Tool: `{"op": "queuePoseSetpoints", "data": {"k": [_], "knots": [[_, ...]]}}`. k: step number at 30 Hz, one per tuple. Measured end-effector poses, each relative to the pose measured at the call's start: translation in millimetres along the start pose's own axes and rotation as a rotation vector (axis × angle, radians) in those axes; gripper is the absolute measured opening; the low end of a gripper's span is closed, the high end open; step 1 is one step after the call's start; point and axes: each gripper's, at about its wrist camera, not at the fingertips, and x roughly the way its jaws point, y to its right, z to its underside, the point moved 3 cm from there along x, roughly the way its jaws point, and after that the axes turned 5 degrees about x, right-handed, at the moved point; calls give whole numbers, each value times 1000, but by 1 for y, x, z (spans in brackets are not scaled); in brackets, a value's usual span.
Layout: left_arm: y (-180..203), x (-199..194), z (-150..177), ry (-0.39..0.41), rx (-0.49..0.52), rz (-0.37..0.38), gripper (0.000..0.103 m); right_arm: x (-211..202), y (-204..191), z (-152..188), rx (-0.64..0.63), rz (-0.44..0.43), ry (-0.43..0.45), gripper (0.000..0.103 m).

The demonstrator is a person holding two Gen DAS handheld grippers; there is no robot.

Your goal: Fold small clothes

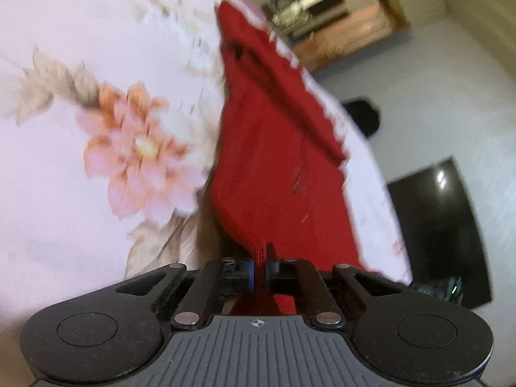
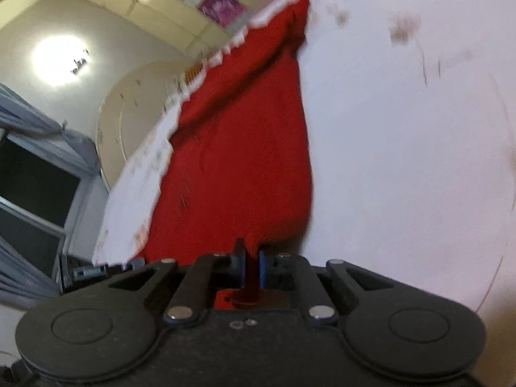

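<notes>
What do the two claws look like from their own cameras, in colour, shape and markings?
Both are black, with two angled link bars on silver pivot pins and a round disc at each side. The left claw has blue-edged pads and a grey ribbed base bearing a small crosshair mark. The right claw shows one blue pad and a plain dark base. No cables or sleeves show.

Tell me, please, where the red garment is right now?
The red garment lies along the edge of the floral bedsheet, its near end pinched by the left gripper and the right gripper.
</notes>
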Motion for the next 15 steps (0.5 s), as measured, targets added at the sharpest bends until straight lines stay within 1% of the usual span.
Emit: {"op": "queuePoseSetpoints", "data": {"k": [1, 3, 5, 8, 9, 12, 15], "knots": [[4, -7, -7, 37, -2, 19, 6, -5, -6, -6, -16, -1, 24, 8], [13, -14, -23, 81, 10, 29, 6, -10, -20, -22, -45, 5, 75, 8], [25, -16, -48, 125, 41, 43, 6, -10, -31, -41, -73, 9, 124, 8], [33, -6, -92, 175, 46, 62, 6, -1, -42, -83, -61, -10, 205, 8], [35, 0, -108, 187, 43, 63, 6, 5, -43, -99, -53, -12, 218, 8], [39, 24, -149, 204, 30, 61, 6, 30, -43, -142, -25, -24, 218, 8], [36, 53, -189, 203, 27, 18, 6, 56, -31, -183, 19, -40, 205, 8]]}}
